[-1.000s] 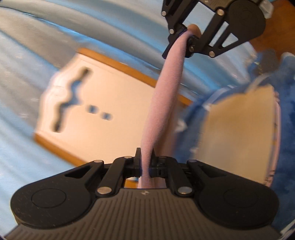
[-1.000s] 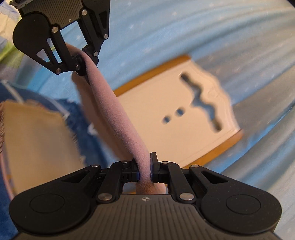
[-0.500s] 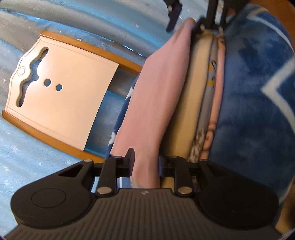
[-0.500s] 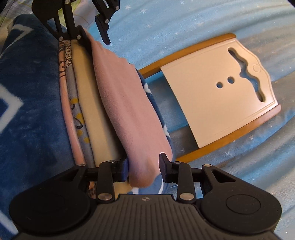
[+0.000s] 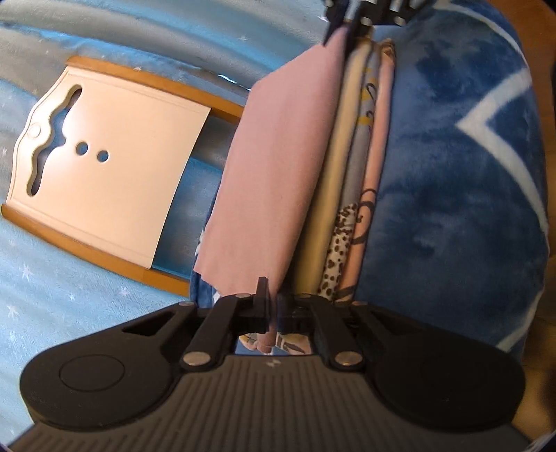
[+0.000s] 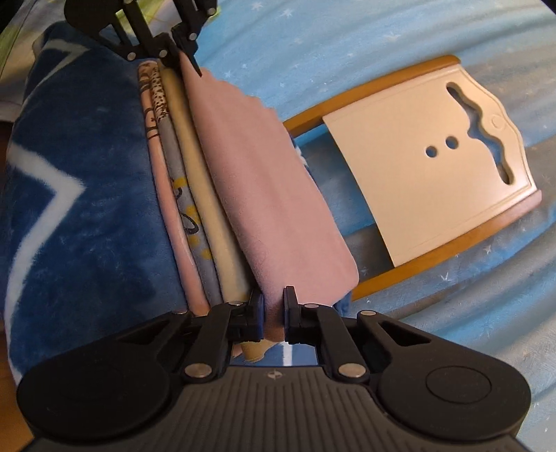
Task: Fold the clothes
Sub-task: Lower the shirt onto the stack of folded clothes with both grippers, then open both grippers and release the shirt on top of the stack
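A folded pink cloth [image 5: 271, 156] [image 6: 264, 180] lies as the top layer on a stack of folded clothes [image 5: 351, 194] [image 6: 194, 194], which holds cream, grey patterned and pink pieces. My left gripper [image 5: 276, 306] grips one end of the pink cloth, its jaws narrow around the fabric. At the opposite end my right gripper [image 6: 272, 309] pinches the cloth between blue pads. Each gripper shows at the top of the other view: the right gripper [image 5: 347, 21] and the left gripper [image 6: 184, 59].
The stack rests on a thick dark blue blanket with white lines [image 5: 451, 174] [image 6: 80, 174]. Beside it a white folding board with an orange wooden rim [image 5: 104, 167] [image 6: 427, 180] lies on a light blue starred sheet [image 5: 52, 278] [image 6: 347, 41].
The pink cloth hung stretched between both grippers, then came down flat onto the stack. Both jaws stood wider half a second ago and have narrowed on the cloth ends.
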`<state>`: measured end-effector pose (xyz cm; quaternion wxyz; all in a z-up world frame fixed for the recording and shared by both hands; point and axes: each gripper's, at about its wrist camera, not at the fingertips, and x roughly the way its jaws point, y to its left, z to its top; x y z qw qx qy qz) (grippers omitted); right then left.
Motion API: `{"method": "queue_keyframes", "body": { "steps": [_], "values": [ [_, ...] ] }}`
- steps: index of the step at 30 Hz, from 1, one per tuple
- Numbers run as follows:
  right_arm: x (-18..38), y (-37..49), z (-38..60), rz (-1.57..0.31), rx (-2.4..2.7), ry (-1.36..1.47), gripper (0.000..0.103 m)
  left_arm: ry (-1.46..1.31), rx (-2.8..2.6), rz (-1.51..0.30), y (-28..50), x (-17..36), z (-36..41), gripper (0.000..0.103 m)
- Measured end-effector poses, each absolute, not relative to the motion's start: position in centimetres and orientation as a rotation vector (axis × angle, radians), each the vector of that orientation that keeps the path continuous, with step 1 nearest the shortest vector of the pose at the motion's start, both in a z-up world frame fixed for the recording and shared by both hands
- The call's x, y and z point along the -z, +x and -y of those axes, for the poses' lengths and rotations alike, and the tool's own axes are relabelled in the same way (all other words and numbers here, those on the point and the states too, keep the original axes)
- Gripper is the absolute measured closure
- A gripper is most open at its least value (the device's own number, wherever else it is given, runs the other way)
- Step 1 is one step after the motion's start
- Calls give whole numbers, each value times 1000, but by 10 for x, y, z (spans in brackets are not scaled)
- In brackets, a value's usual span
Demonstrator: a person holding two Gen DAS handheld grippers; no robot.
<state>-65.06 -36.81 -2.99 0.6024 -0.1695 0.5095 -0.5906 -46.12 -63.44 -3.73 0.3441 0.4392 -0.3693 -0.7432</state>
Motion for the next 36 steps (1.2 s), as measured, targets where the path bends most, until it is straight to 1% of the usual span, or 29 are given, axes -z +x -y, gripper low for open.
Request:
{"method": "queue_keyframes", "body": {
  "steps": [4, 6, 7, 12, 14, 15, 18, 19, 20, 23, 25, 36],
  "values": [
    [23, -651, 369, -1166, 1382, -369, 95, 1135, 1938, 956, -459, 36, 632, 100],
    [19, -651, 367, -1149, 1393, -340, 92, 1127, 1941, 948, -457, 36, 630, 100],
    [18, -650, 365, -1137, 1396, -329, 88, 1125, 1940, 950, -457, 36, 629, 100],
    [9, -638, 353, -1077, 1386, -318, 86, 1113, 1939, 944, -456, 36, 627, 100],
    [6, -635, 354, -1065, 1377, -324, 80, 1113, 1940, 941, -456, 36, 628, 100],
    [6, -634, 356, -1063, 1372, -326, 79, 1114, 1940, 940, -456, 36, 628, 100],
    [5, -632, 363, -1062, 1354, -322, 79, 1114, 1946, 930, -456, 35, 630, 100],
    [4, -632, 366, -1061, 1349, -317, 80, 1114, 1946, 930, -455, 35, 631, 100],
    [4, -632, 368, -1057, 1347, -310, 86, 1115, 1944, 934, -455, 35, 631, 100],
    [4, -630, 365, -1054, 1348, -309, 99, 1116, 1946, 932, -455, 37, 632, 100],
    [7, -628, 359, -1057, 1344, -327, 103, 1116, 1943, 938, -455, 38, 631, 100],
    [16, -626, 341, -1049, 1322, -242, 103, 1117, 1944, 917, -448, 37, 628, 100]
  ]
}}
